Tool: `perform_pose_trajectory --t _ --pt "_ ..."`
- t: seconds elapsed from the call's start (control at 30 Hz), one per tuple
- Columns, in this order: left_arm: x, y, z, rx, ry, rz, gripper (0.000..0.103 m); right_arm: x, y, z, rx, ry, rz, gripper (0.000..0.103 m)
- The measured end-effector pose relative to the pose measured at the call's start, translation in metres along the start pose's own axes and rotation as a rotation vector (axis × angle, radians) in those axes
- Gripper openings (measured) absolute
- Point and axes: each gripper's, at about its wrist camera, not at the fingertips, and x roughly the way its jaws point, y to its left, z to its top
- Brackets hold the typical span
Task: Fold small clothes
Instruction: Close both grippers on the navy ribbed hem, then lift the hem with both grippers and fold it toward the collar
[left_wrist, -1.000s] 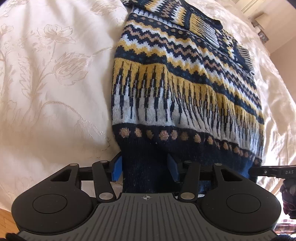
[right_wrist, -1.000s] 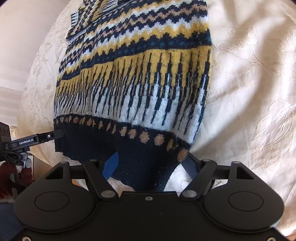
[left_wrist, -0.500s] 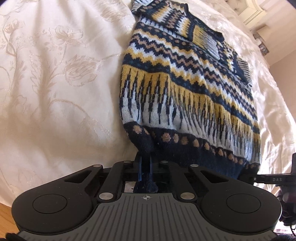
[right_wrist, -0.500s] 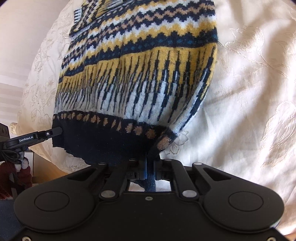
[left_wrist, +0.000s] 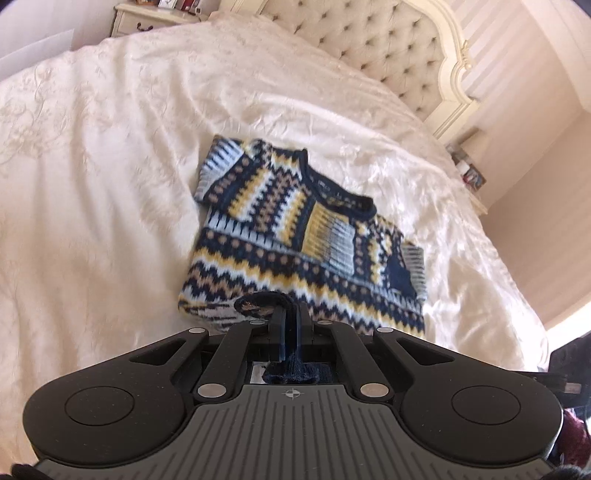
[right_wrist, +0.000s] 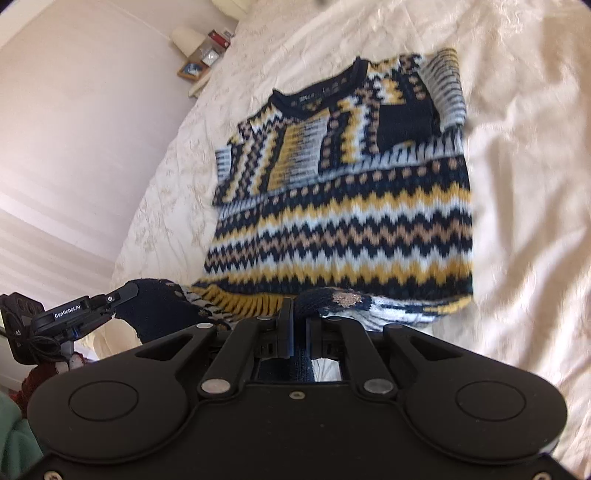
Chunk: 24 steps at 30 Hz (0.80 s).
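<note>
Sweater: the small knitted sweater with navy, yellow, white and tan zigzag stripes (right_wrist: 343, 221) lies on the cream bedspread with the shiny flower pattern (left_wrist: 110, 184). Its sleeves look folded in over the chest. Its neck end points to the padded cream headboard (left_wrist: 369, 48).

Bottom edge: the dark navy hem (right_wrist: 332, 299) is off the bed. It is curled back over the stripes.

Left gripper: the black left gripper (left_wrist: 291, 325) has its tongs pressed together on one corner of the hem.

Right gripper: the black right gripper (right_wrist: 299, 325) has its tongs squeezed together on the other corner.

Step, my guess: the hem is being carried up toward the neck to fold the sweater in half.

Slip risk: the knit is thick and soft. Only a little bit is pinched. A quick pull could make a corner pop out, and that side would flop down.

Crooked risk: if one gripper goes farther than the other, the fold will be slanted.

Drag risk: if the hem is pulled along low, the whole sweater could slide and the tucked sleeves could come undone.

Bunch risk: if the grippers move closer together, the middle will sag and wrinkle.
</note>
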Motion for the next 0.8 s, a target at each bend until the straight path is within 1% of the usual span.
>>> perform_pose_trajectory --t 0.17,0.27,0.33,0.47,0.6,0.8 --pt "0.016 -0.002 0.045 -0.026 -0.099 -0.038 0.004 -0.004 0.001 0.046 0.001 -0.123 0.01 0.012" --pt "0.033 -0.004 0.071 -0.029 -0.135 -0.055 0.004 0.0 -0.002 0.079 -0.003 -0.181 0.009 0.012" --pt "0.044 -0.007 0.085 -0.019 -0.155 -0.068 0.004 0.009 -0.001 0.1 -0.018 -0.207 0.006 0.012" --pt "0.077 -0.014 0.115 0.012 -0.187 -0.064 0.004 0.033 -0.007 0.14 -0.025 -0.241 -0.022 0.012" --pt "0.116 -0.013 0.139 0.004 -0.187 -0.052 0.004 0.062 -0.023 0.172 0.006 -0.244 -0.054 0.012" --pt "0.177 -0.004 0.157 0.027 -0.118 0.013 0.005 0.111 -0.052 0.204 0.049 -0.205 -0.126 0.012"
